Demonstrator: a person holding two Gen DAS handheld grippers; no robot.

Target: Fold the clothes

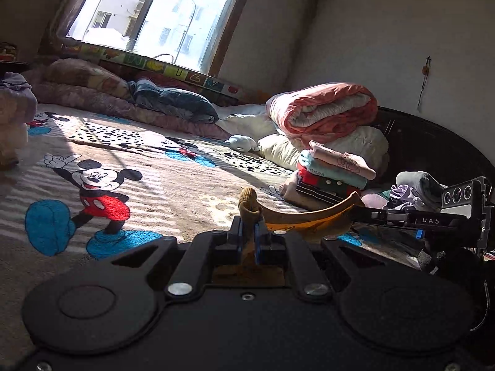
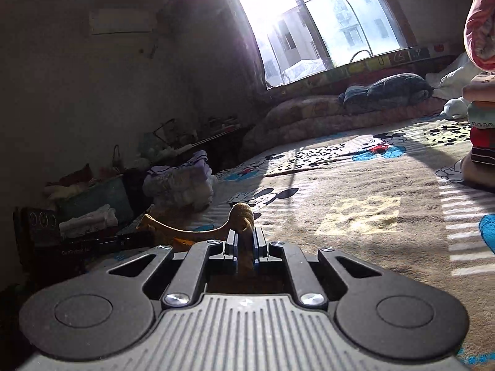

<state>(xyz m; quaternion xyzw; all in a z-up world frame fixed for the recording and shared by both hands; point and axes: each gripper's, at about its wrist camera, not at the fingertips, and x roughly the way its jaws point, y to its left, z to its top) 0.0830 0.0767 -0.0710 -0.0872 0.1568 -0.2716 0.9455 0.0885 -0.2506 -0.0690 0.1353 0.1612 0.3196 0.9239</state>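
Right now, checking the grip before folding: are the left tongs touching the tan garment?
Touching. The left wrist view shows the left tongs shut on the tan garment, its edge bunched between the fingers.

Left claw (image 1: 247, 232): jaws closed, pinching mustard-yellow knit garment (image 1: 297, 216), held low and level. Right claw (image 2: 245, 241): jaws closed on same garment's other end, low, level, facing the left.

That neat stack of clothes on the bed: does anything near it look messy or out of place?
The stack sits tidy, but just right of it a loose heap of clothes lies crumpled and unfolded. The brown garment hangs stretched between both hand-held grippers, left and right, not folded yet.
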